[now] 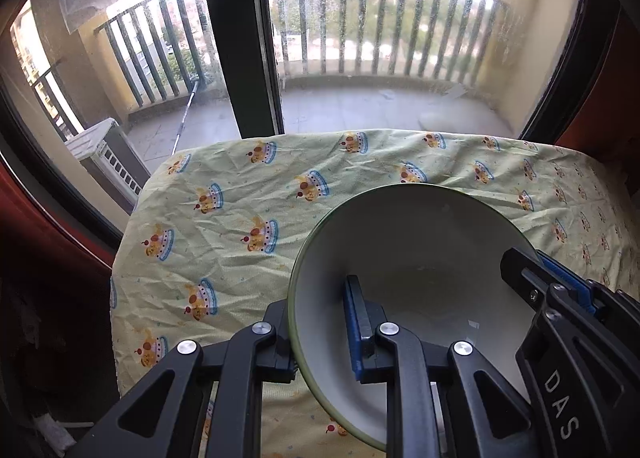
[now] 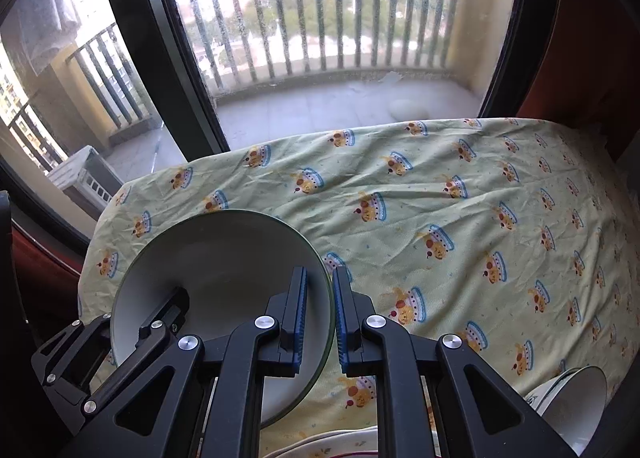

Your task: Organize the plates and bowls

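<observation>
Now we hold one big round white bowl with a thin green rim (image 1: 420, 250) up in the air over the surface, which wears a crinkly pale green cloth with little cake pictures (image 1: 240, 194). We hold it from both sides. The left gripper (image 1: 320, 322) has its fingers clenched on the bowl's left rim, one finger inside and one outside. The right gripper (image 2: 320, 314) has its fingers pinched on the right rim the same way. The bowl tilts a bit and touches nothing else. Near the close right corner sits another white bowl with a dark pattern (image 2: 572, 406), and the edge of some pale plates (image 2: 320, 446) peeks out at the bottom. We think the tidying is only partly done: this bowl still needs a spot, maybe with those other dishes.
</observation>
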Demonstrator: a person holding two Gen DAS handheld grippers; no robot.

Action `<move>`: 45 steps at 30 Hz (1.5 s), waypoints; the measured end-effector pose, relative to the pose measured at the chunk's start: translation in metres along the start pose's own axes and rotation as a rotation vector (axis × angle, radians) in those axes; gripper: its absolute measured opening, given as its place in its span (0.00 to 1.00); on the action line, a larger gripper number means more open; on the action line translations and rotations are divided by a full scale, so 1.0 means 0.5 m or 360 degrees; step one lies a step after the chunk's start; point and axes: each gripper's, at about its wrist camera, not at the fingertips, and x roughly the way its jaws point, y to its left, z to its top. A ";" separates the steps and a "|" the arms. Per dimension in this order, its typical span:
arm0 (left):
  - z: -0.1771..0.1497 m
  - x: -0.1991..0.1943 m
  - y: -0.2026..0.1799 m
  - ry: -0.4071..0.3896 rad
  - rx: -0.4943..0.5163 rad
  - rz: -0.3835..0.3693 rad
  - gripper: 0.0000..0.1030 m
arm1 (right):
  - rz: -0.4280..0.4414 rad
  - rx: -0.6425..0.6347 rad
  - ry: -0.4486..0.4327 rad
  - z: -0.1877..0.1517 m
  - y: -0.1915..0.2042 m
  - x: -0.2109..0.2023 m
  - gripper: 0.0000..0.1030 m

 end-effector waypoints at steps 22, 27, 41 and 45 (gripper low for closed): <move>-0.049 -0.132 -0.085 -0.0049 -0.0064 0.0022 0.16 | 0.0054 -0.0087 -0.0052 -0.029 -0.090 -0.147 0.16; -0.063 -0.153 -0.129 -0.0067 -0.0077 0.0055 0.16 | 0.0090 -0.0109 -0.0060 -0.033 -0.135 -0.171 0.16; -0.120 -0.182 -0.268 -0.0014 -0.0152 0.0080 0.16 | 0.0156 -0.0185 -0.0038 -0.062 -0.290 -0.200 0.16; -0.138 -0.182 -0.312 -0.0003 -0.0159 0.0086 0.16 | 0.0167 -0.0206 -0.0022 -0.078 -0.335 -0.203 0.16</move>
